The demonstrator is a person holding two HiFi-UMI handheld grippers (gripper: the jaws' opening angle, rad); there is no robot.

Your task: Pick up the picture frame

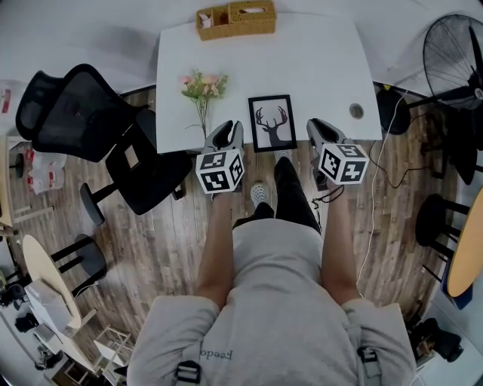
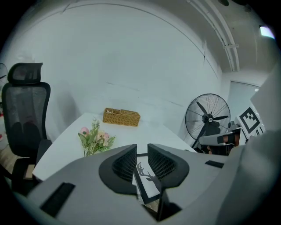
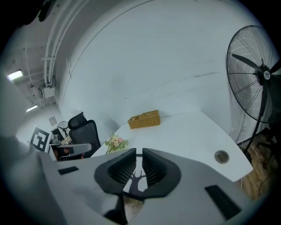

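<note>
The picture frame (image 1: 272,123), black-edged with a deer-head silhouette, lies flat at the near edge of the white table (image 1: 317,68). My left gripper (image 1: 229,134) hovers just to its left, and my right gripper (image 1: 323,130) just to its right. Neither touches it. In the left gripper view the gripper (image 2: 142,151) stands open, and the frame (image 2: 147,180) shows through the gap, beyond the tips. In the right gripper view the gripper (image 3: 139,156) is open by a narrow slit, with the frame (image 3: 134,182) behind it. Nothing is between either pair of jaws.
A bunch of pink flowers (image 1: 200,87) lies left of the frame, and a wicker basket (image 1: 235,20) sits at the far edge. A round cable hole (image 1: 356,111) is near the table's right corner. A black office chair (image 1: 90,128) stands left, a floor fan (image 1: 456,60) right.
</note>
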